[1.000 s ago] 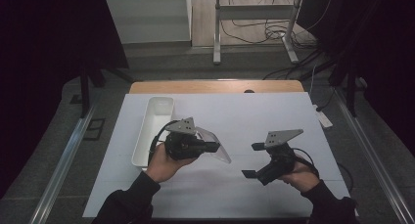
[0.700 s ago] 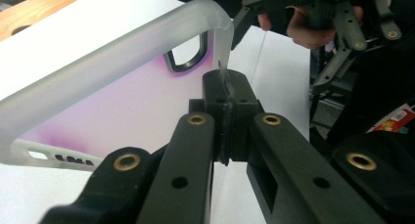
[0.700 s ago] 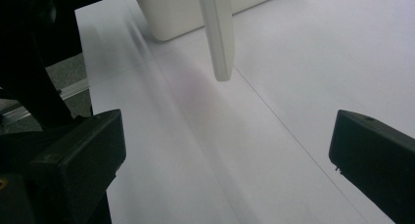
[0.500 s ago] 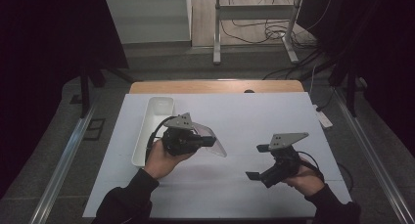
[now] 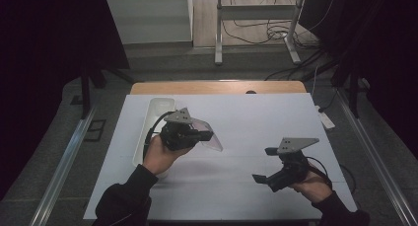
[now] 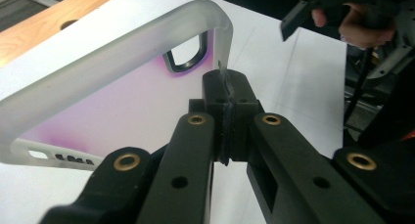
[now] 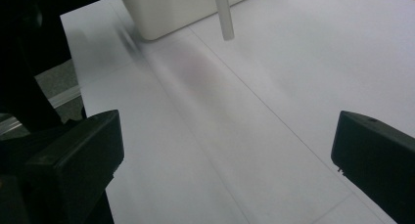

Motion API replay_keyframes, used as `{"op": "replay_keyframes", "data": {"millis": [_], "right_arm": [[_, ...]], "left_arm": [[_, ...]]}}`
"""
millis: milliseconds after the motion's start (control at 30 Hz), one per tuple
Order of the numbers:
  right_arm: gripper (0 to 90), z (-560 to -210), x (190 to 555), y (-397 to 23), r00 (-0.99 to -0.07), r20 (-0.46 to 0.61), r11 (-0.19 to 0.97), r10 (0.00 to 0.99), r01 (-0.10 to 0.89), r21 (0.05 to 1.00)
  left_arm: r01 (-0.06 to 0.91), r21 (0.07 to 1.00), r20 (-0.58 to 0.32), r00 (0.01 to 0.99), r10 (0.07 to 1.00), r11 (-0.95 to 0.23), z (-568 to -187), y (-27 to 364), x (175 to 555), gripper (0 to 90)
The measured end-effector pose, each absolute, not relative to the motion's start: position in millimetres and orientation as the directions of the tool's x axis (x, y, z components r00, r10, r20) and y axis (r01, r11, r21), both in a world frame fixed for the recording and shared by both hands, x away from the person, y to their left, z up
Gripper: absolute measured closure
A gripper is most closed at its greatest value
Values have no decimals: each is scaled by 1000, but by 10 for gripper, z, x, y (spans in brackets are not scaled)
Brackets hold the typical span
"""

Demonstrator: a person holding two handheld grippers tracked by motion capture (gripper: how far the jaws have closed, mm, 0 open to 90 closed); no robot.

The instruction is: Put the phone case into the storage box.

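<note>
A translucent phone case (image 5: pixel 213 139) with a pink-purple tint is held above the white table cover, with my left gripper (image 5: pixel 206 135) shut on one of its long edges. The left gripper view has the frosted case (image 6: pixel 122 82) stretching to the left, camera cut-out at the far end, and my left gripper (image 6: pixel 226 94) pinching its rim. My right gripper (image 5: pixel 264 165) hovers at the front right, open, about a hand's width from the case. In its own view the right gripper (image 7: pixel 227 150) has its jaws wide apart, nothing between them, and a case edge (image 7: pixel 222 13) hangs ahead.
A long white tray (image 5: pixel 156 111) stands at the left of the white sheet (image 5: pixel 256 117), just behind my left hand; the right gripper view has its corner (image 7: pixel 171 13) at the top. A strip of wooden tabletop (image 5: pixel 217 87) runs along the back. Cables and frame legs lie on the floor beyond.
The left hand has lifted and shifted the case slightly, still gripped. The right gripper has drifted a little to the right and stays open.
</note>
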State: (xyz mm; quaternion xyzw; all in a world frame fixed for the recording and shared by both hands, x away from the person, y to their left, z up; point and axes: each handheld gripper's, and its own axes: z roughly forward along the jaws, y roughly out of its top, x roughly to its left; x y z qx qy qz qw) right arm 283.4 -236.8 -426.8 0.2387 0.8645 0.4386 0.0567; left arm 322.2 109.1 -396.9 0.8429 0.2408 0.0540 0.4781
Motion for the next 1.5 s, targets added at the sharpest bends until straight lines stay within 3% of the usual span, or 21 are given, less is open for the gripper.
{"op": "replay_keyframes", "data": {"millis": [1500], "right_arm": [[0, -4357, 2557, -2860, -800, 40, 490, 598, 405, 772]], "left_arm": [[445, 791, -66, 744, 664, -420, -3779, 1625, 3529, 892]]}}
